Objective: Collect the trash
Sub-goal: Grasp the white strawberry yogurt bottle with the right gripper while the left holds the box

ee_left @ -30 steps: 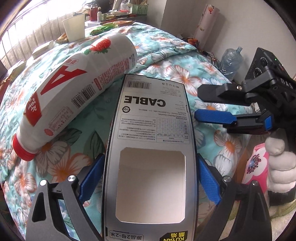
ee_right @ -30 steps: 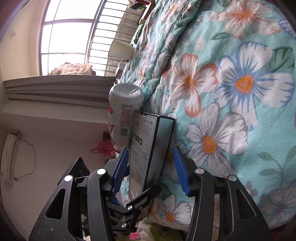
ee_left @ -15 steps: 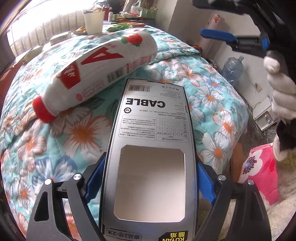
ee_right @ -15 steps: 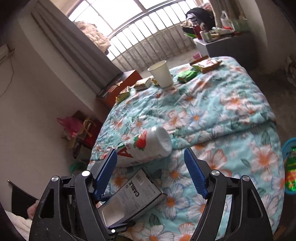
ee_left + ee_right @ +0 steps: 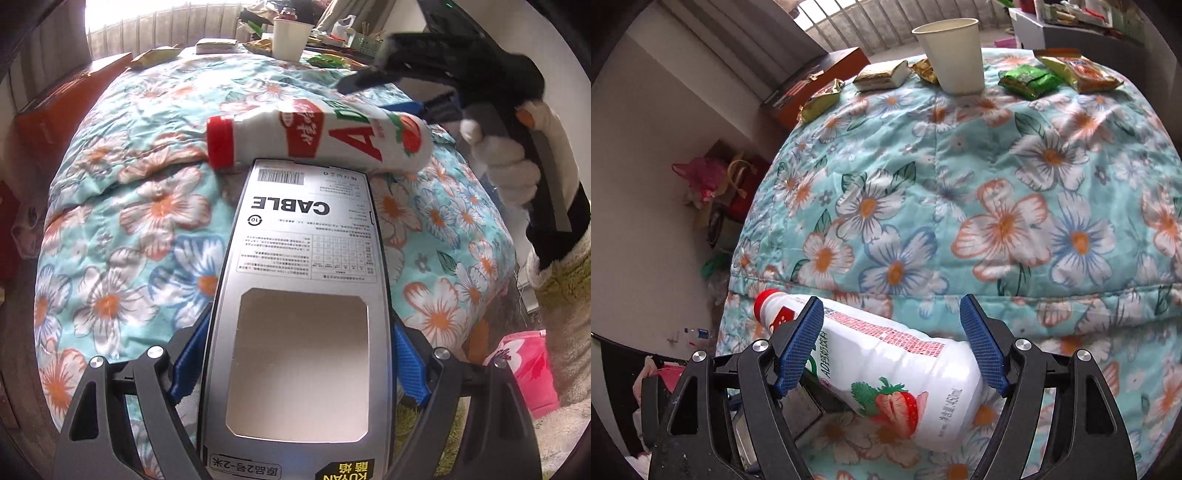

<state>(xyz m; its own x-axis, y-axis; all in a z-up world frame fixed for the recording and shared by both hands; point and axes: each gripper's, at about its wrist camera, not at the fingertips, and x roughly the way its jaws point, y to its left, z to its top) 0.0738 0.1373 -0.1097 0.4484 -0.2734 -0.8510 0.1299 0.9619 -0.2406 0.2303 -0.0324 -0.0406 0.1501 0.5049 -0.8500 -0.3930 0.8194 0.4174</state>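
Bottle (image 5: 886, 373) lies crosswise between right gripper's (image 5: 892, 347) spread jaws.

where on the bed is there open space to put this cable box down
The widest bare stretch of quilt lies between the bottle near the front edge and the far row. Crowded: that far row, where wrappers flank the cup, and the spot by the bottle.

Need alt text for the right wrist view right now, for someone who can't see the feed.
The open right gripper hovers over a white strawberry drink bottle with a red cap, lying on its side on a floral quilt, jaws either side of it and not yet closed. Farther back, a paper cup stands among snack wrappers.
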